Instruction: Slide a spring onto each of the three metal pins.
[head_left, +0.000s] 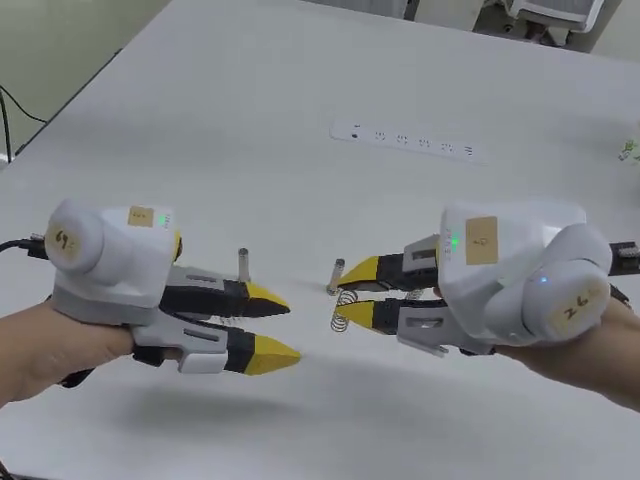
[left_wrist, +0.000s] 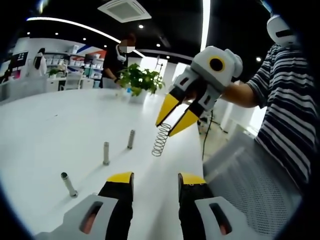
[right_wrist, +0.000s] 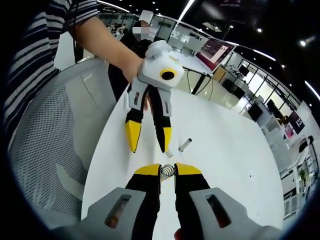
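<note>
The left gripper (head_left: 288, 330) sits low over the near side of the bench in the left hand (head_left: 45, 345), pointing right, its yellow-tipped jaws parted with nothing between them. Facing it, tips near but apart, the right gripper (head_left: 345, 297) points left from the right hand (head_left: 590, 350), jaws pinching one end of a spring (head_left: 343, 310).

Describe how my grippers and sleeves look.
Both the left gripper and right gripper have rounded white-grey housings, black jaws with yellow tips, a yellow sticker and handwritten numerals. The right shows a green light. The sleeve is short, with dark and white stripes.
</note>
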